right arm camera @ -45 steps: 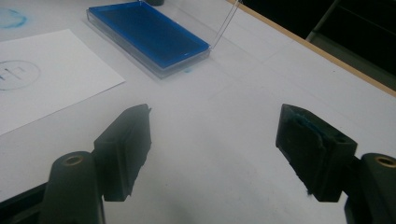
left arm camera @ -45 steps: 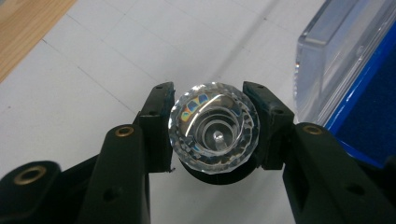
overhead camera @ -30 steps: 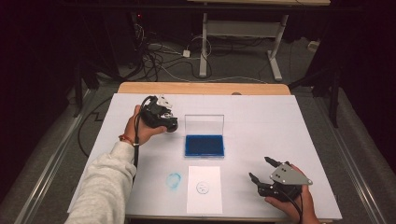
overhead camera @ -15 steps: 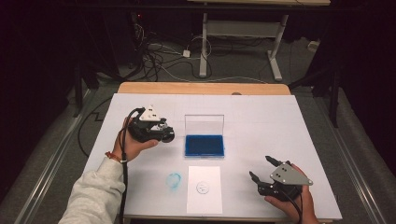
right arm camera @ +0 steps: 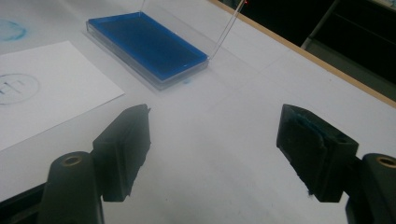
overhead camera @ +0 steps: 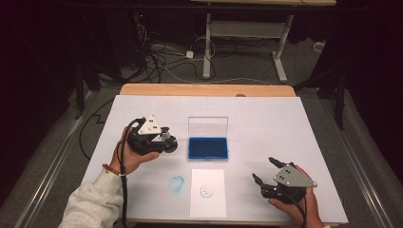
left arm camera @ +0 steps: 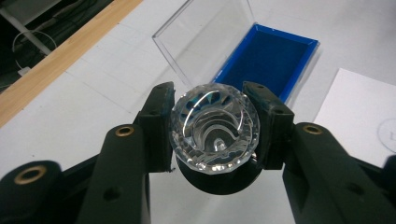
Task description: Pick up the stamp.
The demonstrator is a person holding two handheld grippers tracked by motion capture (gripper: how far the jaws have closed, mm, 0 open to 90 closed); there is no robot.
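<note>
Stamp (left arm camera: pixel 215 135), clear faceted handle – clamped in left tongs (overhead camera: pixel 164 142), held just left of ink pad (overhead camera: pixel 207 148), lid up for inking. Paper (overhead camera: pixel 207 192) w/ print lies near bench (overhead camera: pixel 285 123) front edge. Right tongs (overhead camera: pixel 265 171) wide, empty, parked aside

Ink pad (overhead camera: pixel 207 148) mid-table; paper sheet (overhead camera: pixel 207 192) before it; smudge (overhead camera: pixel 177 184) left of sheet.
</note>
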